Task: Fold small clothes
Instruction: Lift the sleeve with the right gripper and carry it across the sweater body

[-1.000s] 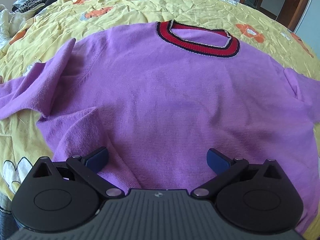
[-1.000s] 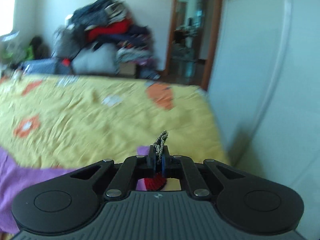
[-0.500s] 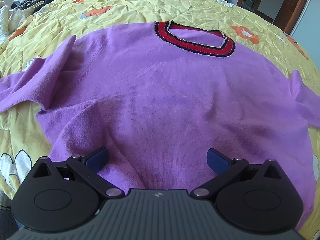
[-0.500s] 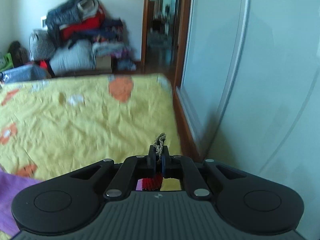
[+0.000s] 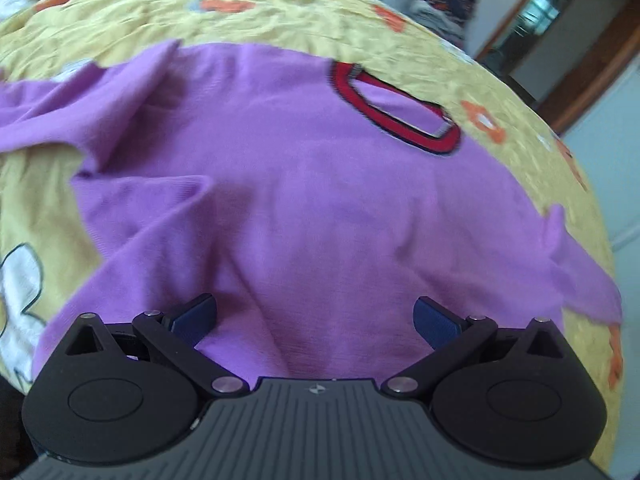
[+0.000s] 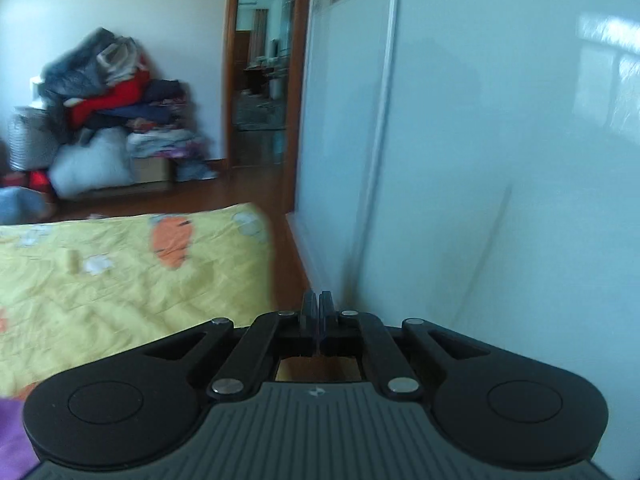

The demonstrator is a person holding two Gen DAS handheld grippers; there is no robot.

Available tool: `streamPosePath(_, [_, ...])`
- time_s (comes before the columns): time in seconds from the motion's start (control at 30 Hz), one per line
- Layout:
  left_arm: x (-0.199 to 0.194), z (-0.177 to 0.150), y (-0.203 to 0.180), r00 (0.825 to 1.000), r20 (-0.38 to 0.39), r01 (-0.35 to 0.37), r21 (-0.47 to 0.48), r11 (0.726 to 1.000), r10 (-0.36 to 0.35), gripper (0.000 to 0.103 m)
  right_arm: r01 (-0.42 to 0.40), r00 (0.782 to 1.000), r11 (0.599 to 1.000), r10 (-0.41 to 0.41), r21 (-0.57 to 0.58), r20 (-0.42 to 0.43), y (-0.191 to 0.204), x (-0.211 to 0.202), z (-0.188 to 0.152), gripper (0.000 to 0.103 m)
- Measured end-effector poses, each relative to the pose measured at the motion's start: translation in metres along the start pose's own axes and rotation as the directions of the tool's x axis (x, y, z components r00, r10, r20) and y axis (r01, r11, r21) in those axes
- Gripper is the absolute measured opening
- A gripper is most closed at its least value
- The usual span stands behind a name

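A purple sweater [image 5: 320,184] with a red, dark-edged collar [image 5: 400,112] lies spread on the yellow flowered bedspread [image 5: 280,12]. Its left sleeve [image 5: 60,108] is bunched at the upper left and the right sleeve [image 5: 580,276] trails to the right. My left gripper [image 5: 314,316] is open and empty, just above the sweater's lower hem. My right gripper [image 6: 318,308] is shut with nothing between its fingers. It points off the bed's corner toward a white wardrobe. A purple scrap of the sweater [image 6: 12,440] shows at the lower left of the right wrist view.
The bed [image 6: 120,280] ends at its corner, with wooden floor [image 6: 288,256] beyond. A white wardrobe [image 6: 480,160] stands close on the right. A pile of clothes and bags [image 6: 108,120] sits against the far wall beside an open doorway [image 6: 264,80].
My right gripper let go of the collar; the trim no longer sticks out of its shut fingers, and it swung right toward the wardrobe. My left gripper shifted left and tilted over the hem.
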State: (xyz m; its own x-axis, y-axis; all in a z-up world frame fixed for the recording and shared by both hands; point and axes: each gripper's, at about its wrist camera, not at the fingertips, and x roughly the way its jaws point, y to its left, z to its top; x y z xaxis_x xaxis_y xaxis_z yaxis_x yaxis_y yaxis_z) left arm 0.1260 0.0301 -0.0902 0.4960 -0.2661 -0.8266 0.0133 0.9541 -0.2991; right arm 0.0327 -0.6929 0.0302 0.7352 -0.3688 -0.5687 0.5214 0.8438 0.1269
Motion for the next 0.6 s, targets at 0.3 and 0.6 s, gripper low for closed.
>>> streamPosePath(0.3, [-0.003,-0.004,-0.007,1.000,-0.006,-0.028,0.037,0.999,0.029,0.103,-0.252,0.959,0.908,0.281,0.335,-0.040,-0.017,0.045,-0.112,0.093])
streamPosePath(0.6, [-0.007,-0.006,0.000,0.999,-0.003,-0.049,-0.007,0.999,0.049,0.103,-0.284,0.917,0.615,0.399,0.736,0.021,-0.057,0.096,-0.171,0.054])
